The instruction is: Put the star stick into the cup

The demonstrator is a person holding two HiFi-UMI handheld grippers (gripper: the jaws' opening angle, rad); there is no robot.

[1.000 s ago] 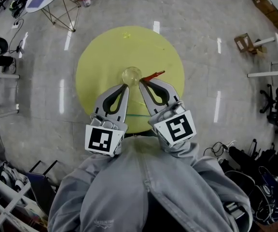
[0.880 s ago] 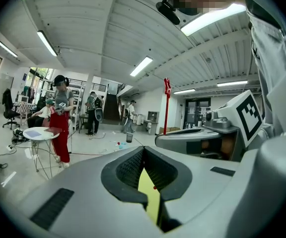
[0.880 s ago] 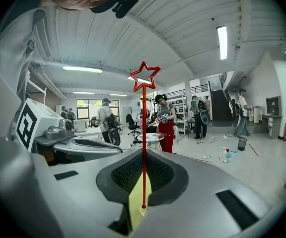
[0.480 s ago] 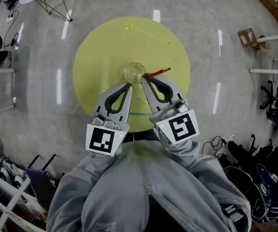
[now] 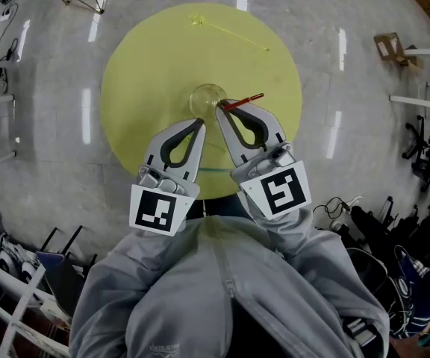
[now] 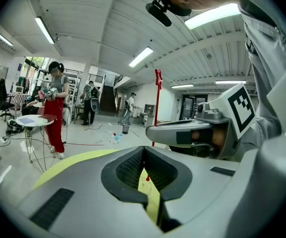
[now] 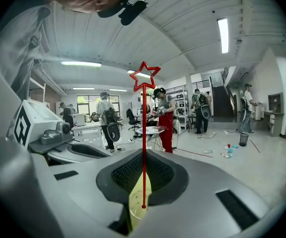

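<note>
Star stick (image 7: 144, 133) stands upright, pinched by fingers of the right gripper (image 5: 219, 109), its lower tip over the cup (image 5: 206, 99); left gripper (image 5: 199, 124) fingers seem closed on the near rim.

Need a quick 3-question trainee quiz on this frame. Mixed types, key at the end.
1. True or false: the right gripper is shut on the red star stick.
2. What colour is the loose star stick lying at the far side of the table? A) yellow B) blue C) white
3. Fill in: the held stick's lower end points down at the clear ____.
Key: 1 true; 2 A; 3 cup.
</note>
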